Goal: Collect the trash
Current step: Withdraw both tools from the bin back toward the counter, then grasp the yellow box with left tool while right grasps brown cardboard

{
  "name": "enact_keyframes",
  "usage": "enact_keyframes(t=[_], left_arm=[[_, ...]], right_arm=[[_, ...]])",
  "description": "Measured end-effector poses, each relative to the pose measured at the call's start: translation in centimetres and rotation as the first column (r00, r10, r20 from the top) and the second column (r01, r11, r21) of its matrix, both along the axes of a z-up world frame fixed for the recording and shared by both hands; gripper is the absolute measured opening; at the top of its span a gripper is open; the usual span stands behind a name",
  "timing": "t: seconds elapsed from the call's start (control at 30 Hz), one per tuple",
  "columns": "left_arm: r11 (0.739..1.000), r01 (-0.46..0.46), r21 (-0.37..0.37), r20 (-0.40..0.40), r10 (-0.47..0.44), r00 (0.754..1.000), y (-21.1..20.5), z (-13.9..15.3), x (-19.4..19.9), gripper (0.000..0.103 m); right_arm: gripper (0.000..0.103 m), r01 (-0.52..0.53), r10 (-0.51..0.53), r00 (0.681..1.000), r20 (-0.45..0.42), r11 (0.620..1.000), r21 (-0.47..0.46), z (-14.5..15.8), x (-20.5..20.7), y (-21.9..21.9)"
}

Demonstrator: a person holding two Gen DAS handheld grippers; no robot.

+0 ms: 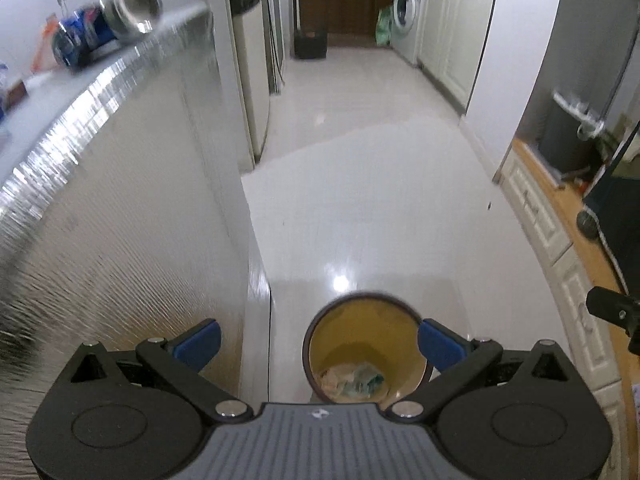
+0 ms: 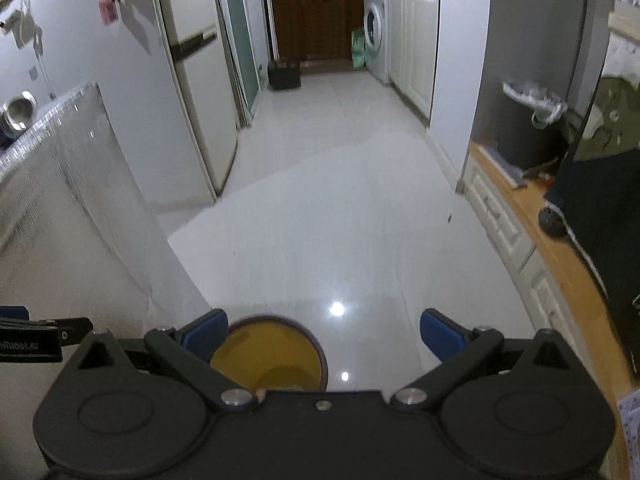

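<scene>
A round trash bin (image 1: 366, 350) with a dark rim and yellow inside stands on the white floor below both grippers. Crumpled wrappers (image 1: 352, 378) lie at its bottom. My left gripper (image 1: 320, 342) is open and empty above the bin. My right gripper (image 2: 324, 338) is open and empty, with the bin (image 2: 272, 354) under its left finger. A blue crushed can (image 1: 80, 38) lies on the counter top at the upper left of the left wrist view, beside a metal bowl (image 1: 136, 6).
A tall counter with a shiny textured side (image 1: 120, 200) stands close on the left. A fridge (image 2: 192, 80) is behind it. White cabinets with a wooden top (image 2: 532, 216) run along the right, and a dark bin with a white liner (image 2: 528, 128) stands on that wooden top. A washing machine (image 2: 376, 28) is at the far end.
</scene>
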State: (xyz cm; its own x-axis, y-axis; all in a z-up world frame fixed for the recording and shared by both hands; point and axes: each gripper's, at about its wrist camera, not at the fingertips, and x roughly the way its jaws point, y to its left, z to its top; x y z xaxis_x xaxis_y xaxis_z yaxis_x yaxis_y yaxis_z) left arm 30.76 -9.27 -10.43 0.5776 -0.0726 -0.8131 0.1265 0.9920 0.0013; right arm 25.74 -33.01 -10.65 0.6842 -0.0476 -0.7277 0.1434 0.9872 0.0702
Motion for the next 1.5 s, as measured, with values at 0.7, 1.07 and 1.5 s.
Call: enact_keyframes(t=[0.7, 1.07, 1.5], left_arm=[[0.998, -0.042, -0.042, 0.383, 0.055, 0.922, 5.1, 15.1, -7.6, 0.103], [0.994, -0.110, 0.003, 0.453, 0.097, 0.886, 11.9, 18.1, -9.6, 0.103], [0.977, -0.212, 0.018, 0.408, 0.187, 0.894, 23.4, 16.6, -8.6, 0.103]], right_arm=[[0.103, -0.080, 0.073, 0.916, 0.395, 0.997, 0.002, 11.6, -4.4, 5.1], [0.103, -0.165, 0.132, 0.874, 0.468, 0.986, 0.031, 13.7, -4.4, 11.4], [0.103, -0.281, 0.202, 0.850, 0.486, 0.955, 0.095, 14.0, -2.2, 19.9]])
